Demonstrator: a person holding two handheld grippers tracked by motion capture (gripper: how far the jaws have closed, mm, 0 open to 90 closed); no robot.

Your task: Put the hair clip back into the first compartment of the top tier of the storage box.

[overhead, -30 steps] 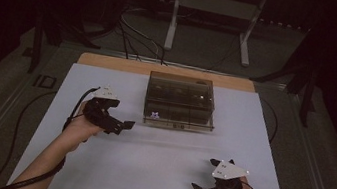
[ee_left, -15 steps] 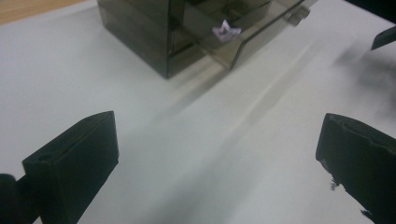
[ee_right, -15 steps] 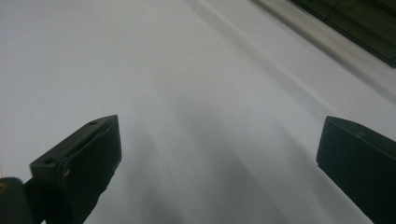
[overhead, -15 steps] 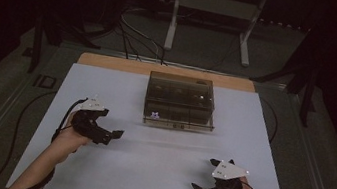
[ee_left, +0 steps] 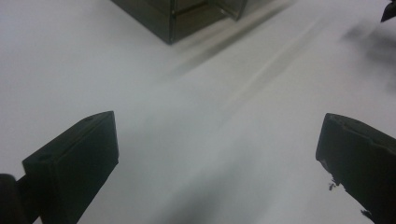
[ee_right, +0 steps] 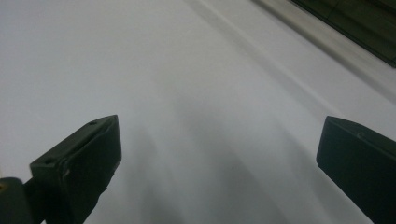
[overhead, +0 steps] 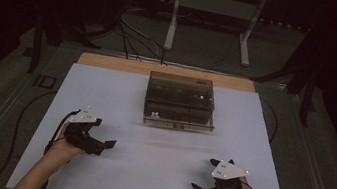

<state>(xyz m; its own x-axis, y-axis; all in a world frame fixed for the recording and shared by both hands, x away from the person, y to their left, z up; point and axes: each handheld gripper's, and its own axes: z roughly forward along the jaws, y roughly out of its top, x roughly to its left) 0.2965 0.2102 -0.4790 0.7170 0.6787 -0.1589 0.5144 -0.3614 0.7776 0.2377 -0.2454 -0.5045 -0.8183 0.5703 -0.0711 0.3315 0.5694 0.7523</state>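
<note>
The box [overhead: 180, 101] sits mid-table toward the far edge, its dim contents hard to make out; the gripper views cut it off at a corner [ee_left: 187, 14]. The left gripper [overhead: 107, 143] and right gripper [overhead: 205, 175] rest well apart on the white table [overhead: 157, 158], fingers spread, holding nothing.

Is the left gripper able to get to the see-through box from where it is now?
Probably yes. The left gripper is open with nothing between its jaws, and bare white table lies between it and the see-through box. In the left gripper view, the box's corner sits straight ahead.
</note>
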